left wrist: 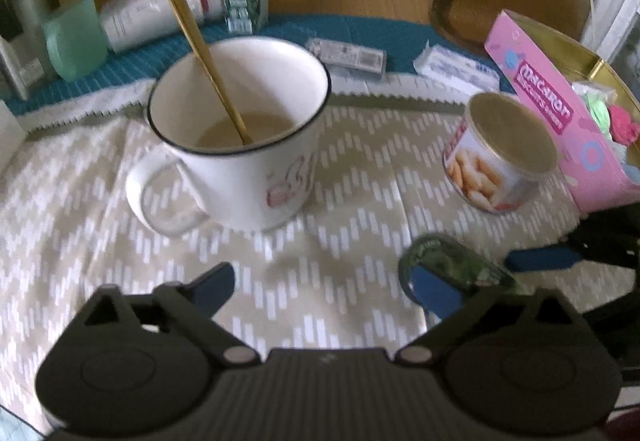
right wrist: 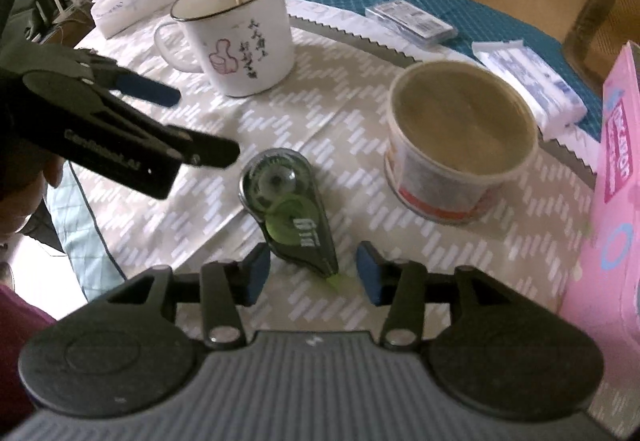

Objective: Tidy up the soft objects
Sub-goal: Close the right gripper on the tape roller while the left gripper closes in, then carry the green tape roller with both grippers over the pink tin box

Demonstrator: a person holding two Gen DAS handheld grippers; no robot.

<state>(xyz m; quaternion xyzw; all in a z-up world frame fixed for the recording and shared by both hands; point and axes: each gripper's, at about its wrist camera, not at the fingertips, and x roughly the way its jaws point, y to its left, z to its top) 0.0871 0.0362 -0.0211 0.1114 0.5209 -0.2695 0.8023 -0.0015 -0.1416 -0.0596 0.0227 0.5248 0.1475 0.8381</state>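
while both grippers sit open: table count

one green tape dispenser (right wrist: 286,207) flat on cloth between right gripper (right wrist: 316,275) pads, untouched; jaws part-open. left gripper (left wrist: 326,287) spread wide, empty. one white mug (left wrist: 240,129) with one gold spoon (left wrist: 204,61), one round tin (right wrist: 460,145), one pink macaron box (left wrist: 560,109), two tissue packs behind.

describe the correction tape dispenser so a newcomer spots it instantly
On the chevron-patterned tablecloth, look in front of the white mug and left of the round tin. The correction tape dispenser lies flat there: the only teardrop-shaped, dark translucent thing, with green inner wheels.
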